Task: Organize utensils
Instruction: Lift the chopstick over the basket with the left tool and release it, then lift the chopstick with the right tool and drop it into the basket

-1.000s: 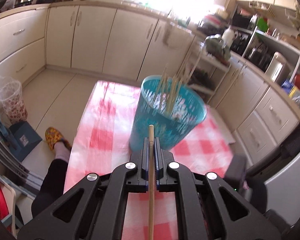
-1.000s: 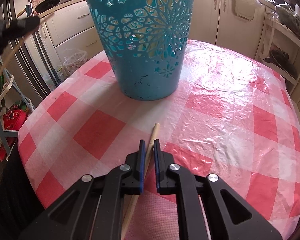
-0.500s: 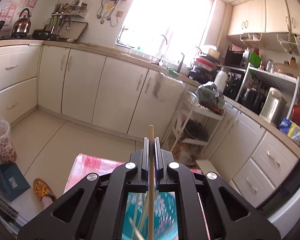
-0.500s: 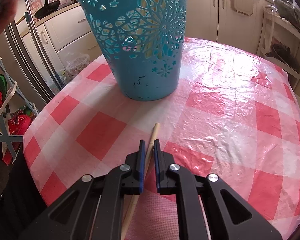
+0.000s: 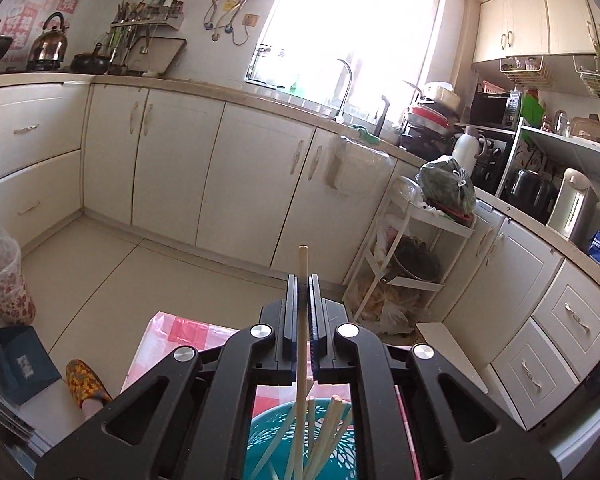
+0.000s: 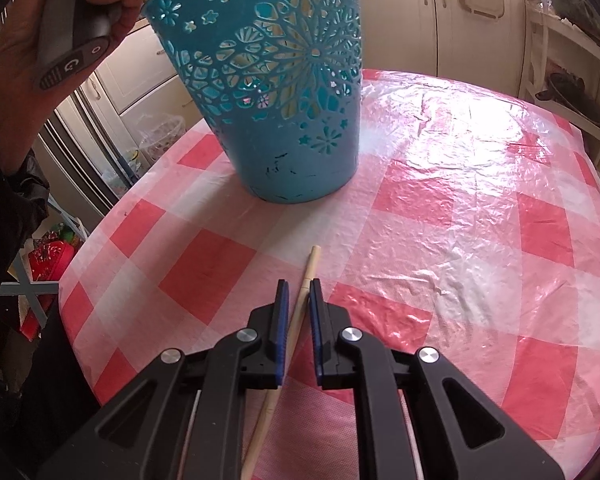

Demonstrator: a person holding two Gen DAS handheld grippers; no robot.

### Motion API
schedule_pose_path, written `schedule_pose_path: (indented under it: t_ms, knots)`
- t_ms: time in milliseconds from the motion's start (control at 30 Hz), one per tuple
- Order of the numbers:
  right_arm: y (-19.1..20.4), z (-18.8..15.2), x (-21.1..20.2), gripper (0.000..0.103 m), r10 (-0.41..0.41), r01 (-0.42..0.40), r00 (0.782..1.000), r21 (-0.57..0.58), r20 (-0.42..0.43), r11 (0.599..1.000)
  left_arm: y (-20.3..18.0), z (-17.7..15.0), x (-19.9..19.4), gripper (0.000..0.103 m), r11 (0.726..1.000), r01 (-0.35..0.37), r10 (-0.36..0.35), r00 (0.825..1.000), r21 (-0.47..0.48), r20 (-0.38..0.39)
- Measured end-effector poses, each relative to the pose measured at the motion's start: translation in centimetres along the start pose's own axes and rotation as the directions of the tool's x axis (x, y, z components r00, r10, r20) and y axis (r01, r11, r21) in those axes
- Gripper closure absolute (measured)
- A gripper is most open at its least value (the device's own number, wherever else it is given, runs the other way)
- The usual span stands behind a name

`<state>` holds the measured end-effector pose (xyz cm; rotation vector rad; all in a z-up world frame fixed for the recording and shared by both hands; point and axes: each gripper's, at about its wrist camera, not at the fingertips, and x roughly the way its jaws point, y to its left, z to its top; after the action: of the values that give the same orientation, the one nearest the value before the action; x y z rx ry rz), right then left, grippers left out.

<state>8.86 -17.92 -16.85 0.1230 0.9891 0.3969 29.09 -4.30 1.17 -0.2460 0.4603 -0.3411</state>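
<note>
My left gripper is shut on a wooden chopstick, held upright above the teal cut-out basket, which holds several chopsticks. In the right wrist view the same basket stands on the red-and-white checked tablecloth. My right gripper sits low over the table with its jaws slightly apart around another chopstick that lies on the cloth; the chopstick touches the right finger's pad. The hand with the left gripper's handle shows over the basket's left rim.
Cream kitchen cabinets and a white wire rack with bags stand beyond the table. A wastebasket stands on the floor at left. The table edge drops off to the left, with clutter below.
My left gripper has risen and tilted up over the basket, so the basket now sits below it. The right gripper moved slightly closer to the basket, still around the lying chopstick.
</note>
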Motion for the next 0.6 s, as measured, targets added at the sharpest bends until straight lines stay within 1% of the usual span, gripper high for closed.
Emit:
schedule_pose_path:
  t_ms: [167, 267, 333, 400, 433, 467, 500, 533, 567, 600]
  knots:
    - [0.0, 0.0, 0.0, 0.091, 0.001, -0.001, 1.0, 0.0, 0.0, 1.0, -0.8, -0.6, 0.1, 0.098, 0.998, -0.021, 0.024, 0.999, 0.066, -0.038]
    - [0.1, 0.0, 0.0, 0.09, 0.0, 0.0, 1.0, -0.004, -0.001, 1.0, -1.4, -1.0, 0.2, 0.098, 0.992, -0.027, 0.037, 0.995, 0.121, -0.088]
    - [0.2, 0.0, 0.0, 0.088, -0.001, 0.001, 1.0, -0.013, -0.002, 1.0, -1.7, -1.6, 0.3, 0.097, 0.986, -0.021, 0.045, 0.989, 0.166, -0.142]
    - [0.6, 0.0, 0.1, 0.087, -0.02, 0.019, 1.0, -0.035, -0.004, 0.999, -1.8, -2.3, -0.1, 0.092, 0.98, -0.03, 0.064, 0.983, 0.195, -0.17]
    - [0.9, 0.0, 0.1, 0.087, -0.035, 0.035, 0.999, -0.05, -0.005, 0.998, -1.6, -2.6, -0.5, 0.084, 0.979, -0.039, 0.074, 0.982, 0.201, -0.173]
    - [1.2, -0.1, 0.2, 0.087, -0.05, 0.05, 0.999, -0.065, -0.004, 0.997, -1.3, -2.8, -1.3, 0.073, 0.978, -0.049, 0.084, 0.982, 0.202, -0.17]
    - [1.4, -0.1, 0.2, 0.087, -0.064, 0.064, 0.998, -0.077, -0.003, 0.995, -0.9, -3.0, -1.9, 0.067, 0.979, -0.056, 0.09, 0.982, 0.198, -0.164]
    - [1.7, -0.1, 0.3, 0.088, -0.081, 0.08, 0.997, -0.091, -0.001, 0.993, -0.4, -3.3, -2.9, 0.058, 0.979, -0.068, 0.098, 0.983, 0.191, -0.154]
    - [1.9, -0.2, 0.3, 0.09, -0.092, 0.092, 0.996, -0.099, 0.0, 0.991, 0.0, -3.5, -3.6, 0.053, 0.98, -0.074, 0.102, 0.984, 0.183, -0.149]
    - [1.8, -0.2, 0.3, 0.095, -0.089, 0.089, 0.996, -0.095, 0.0, 0.992, 0.7, -3.7, -4.4, 0.052, 0.982, -0.08, 0.106, 0.983, 0.171, -0.149]
